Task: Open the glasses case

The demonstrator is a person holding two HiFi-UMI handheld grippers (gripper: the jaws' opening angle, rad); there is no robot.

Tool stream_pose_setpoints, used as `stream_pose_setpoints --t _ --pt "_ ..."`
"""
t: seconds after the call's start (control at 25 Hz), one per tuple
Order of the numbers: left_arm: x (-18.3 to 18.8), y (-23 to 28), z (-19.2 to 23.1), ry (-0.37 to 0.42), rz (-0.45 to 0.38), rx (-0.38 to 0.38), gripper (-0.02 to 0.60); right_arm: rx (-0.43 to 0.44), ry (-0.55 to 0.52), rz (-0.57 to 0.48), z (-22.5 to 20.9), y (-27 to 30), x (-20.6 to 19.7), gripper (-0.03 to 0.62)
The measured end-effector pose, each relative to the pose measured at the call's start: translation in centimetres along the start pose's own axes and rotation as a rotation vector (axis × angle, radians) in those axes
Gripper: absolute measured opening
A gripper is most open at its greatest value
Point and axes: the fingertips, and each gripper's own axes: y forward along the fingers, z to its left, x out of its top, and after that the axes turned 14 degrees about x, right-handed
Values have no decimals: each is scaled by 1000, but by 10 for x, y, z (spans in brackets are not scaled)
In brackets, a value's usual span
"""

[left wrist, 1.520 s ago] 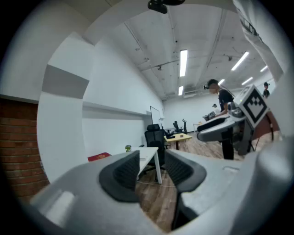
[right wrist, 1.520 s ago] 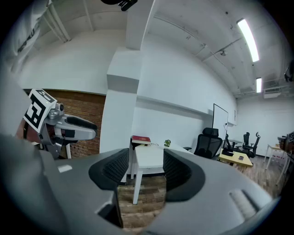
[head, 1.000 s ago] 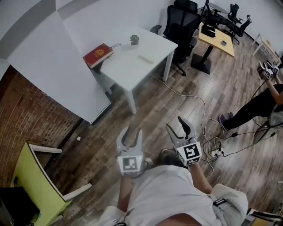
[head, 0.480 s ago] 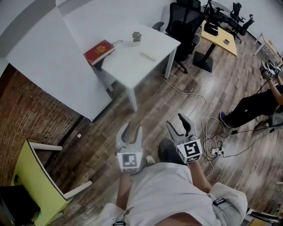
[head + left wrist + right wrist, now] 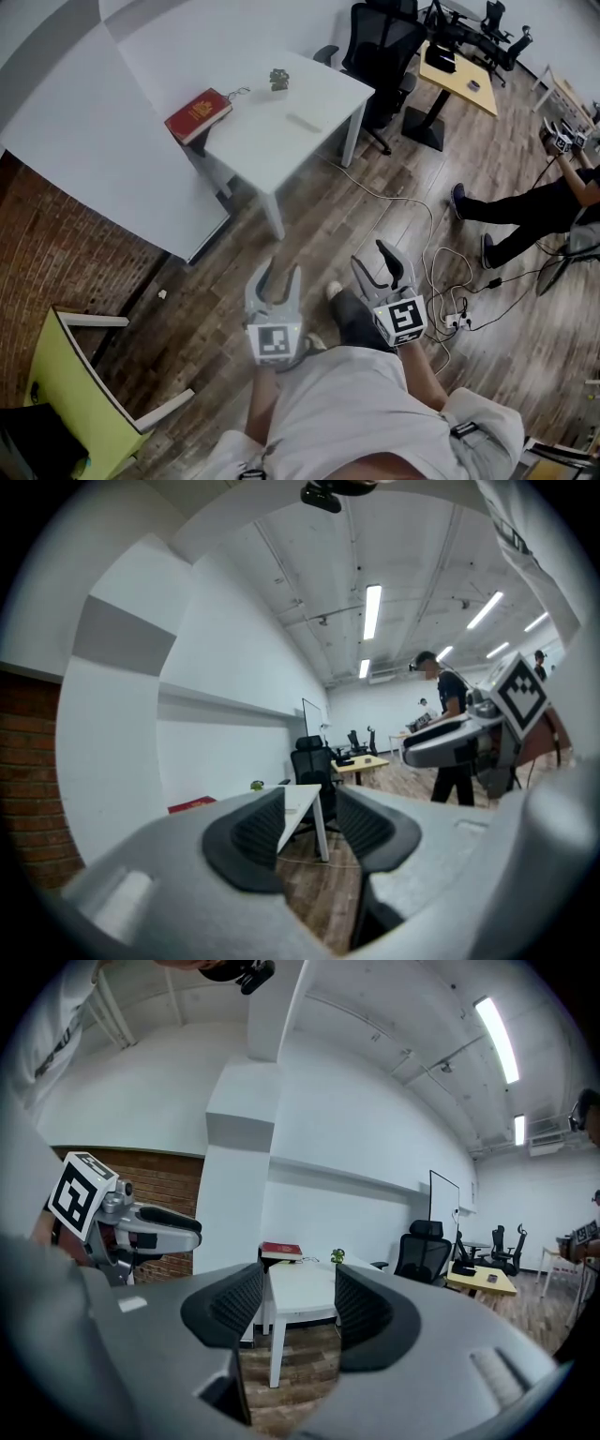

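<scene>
Shift: the white surface (image 5: 272, 141) sits a little further up and left in the head view than a second ago. The wearer's shoe (image 5: 332, 290) now shows ahead between the two tools, so I'd say they are walking towards it. The bystander (image 5: 525, 202) on the right has stretched both legs out across the floor. Neither tool's jaws look any wider or narrower than before.
Case: the glasses case (image 5: 305, 122) is, by my guess, the pale flat oblong lying near the middle of the surface. It is too small to be sure, and I see no lid raised.
Around it: a red book (image 5: 198, 114) lies at the left corner and a small green plant (image 5: 278, 80) stands near the back edge. Both are well apart from the case.
Left tool: the left tool (image 5: 281, 272) is released, its jaws apart with only floor and the far-off surface showing between them.
Right tool: the right tool (image 5: 372, 258) is likewise released and empty, level with its partner and well short of the surface.
Progress: nothing is done on the case itself, and only the approach seems under way.
Left to do: reach the surface, steady the case with one tool and lift its lid with the other.
Room beyond: black office chairs (image 5: 380, 47), cables (image 5: 441, 281) on the floor and a yellow chair (image 5: 75, 394) behind on the left.
</scene>
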Motion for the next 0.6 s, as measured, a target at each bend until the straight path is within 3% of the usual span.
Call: stream_pose_setpoints --t 0.6 --pt "4 121 5 -5 26 32 169 46 21 -7 -99 82 -2 229"
